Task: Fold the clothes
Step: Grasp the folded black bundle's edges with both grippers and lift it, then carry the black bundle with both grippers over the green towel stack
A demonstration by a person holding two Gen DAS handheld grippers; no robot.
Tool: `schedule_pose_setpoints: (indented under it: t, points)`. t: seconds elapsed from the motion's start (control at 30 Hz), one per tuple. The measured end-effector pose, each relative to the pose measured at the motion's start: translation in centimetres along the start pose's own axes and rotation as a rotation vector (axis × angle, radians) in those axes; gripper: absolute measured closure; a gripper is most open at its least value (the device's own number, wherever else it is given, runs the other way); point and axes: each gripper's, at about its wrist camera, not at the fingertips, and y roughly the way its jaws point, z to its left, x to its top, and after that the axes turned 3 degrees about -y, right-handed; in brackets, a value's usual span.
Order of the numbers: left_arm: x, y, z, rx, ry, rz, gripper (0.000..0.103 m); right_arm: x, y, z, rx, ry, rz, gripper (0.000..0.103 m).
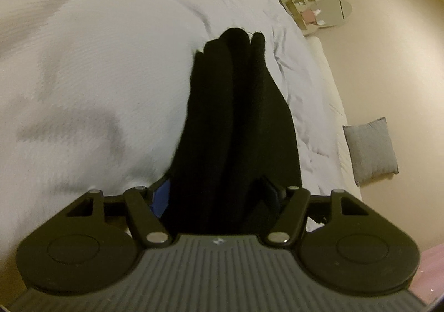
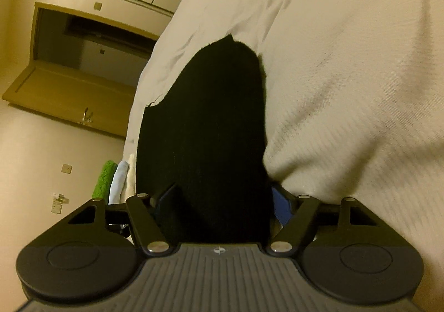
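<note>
above bed (image 1: 83, 62), claws (image 1: 219, 192) gripping black garment (image 1: 236, 117)

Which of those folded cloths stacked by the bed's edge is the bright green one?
The outermost one in the right wrist view, the green cloth, farthest from the black garment. Beside it lie a pale blue cloth and a cream cloth.

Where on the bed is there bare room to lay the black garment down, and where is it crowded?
Bare white bedding spreads wide on the left of the black garment in the left wrist view, and on its right in the right wrist view. Crowded: folded cloths stacked at the bed's edge; both grippers grip fabric.
</note>
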Motion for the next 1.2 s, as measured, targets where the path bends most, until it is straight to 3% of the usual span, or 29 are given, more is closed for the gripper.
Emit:
schedule_pose_setpoints:
  t: [0.17,0.37,0.53,0.63,0.8,1.0,1.2]
  points:
    - [1.4,2.2,-0.3,-0.023,0.031,0.037,0.044,0.8,1.8,-0.3,0.008,-0.007,0.019,0.035]
    - [2.2,3.3,-0.2,-0.049,0.04,0.063,0.064,1.6,2.8,-0.6,0.019,-0.005,0.02,0.045]
    - [2.2,2.5,-3.0,0.027,0.1,0.061,0.07,1.7,2.1,1.6,-0.021,-0.025,0.028,0.051]
    - [2.6,1.0,-5.2,0.063,0.087,0.06,0.071,2.3,1.2,3.7,-0.036,0.001,0.051,0.051]
    - [2.6,-3.6,-9.9,0.118,0.014,0.028,0.072,3.8,-0.6,9.3,-0.028,0.006,0.122,0.052]
    - [1.3,-12.5,-15.8,0.18,-0.088,-0.113,0.072,5.5,-1.8,18.3,0.033,-0.039,0.25,0.052]
    - [1.9,-22.0,-16.3,0.197,-0.119,-0.275,0.072,4.7,1.8,27.4,0.124,-0.167,0.327,0.052]
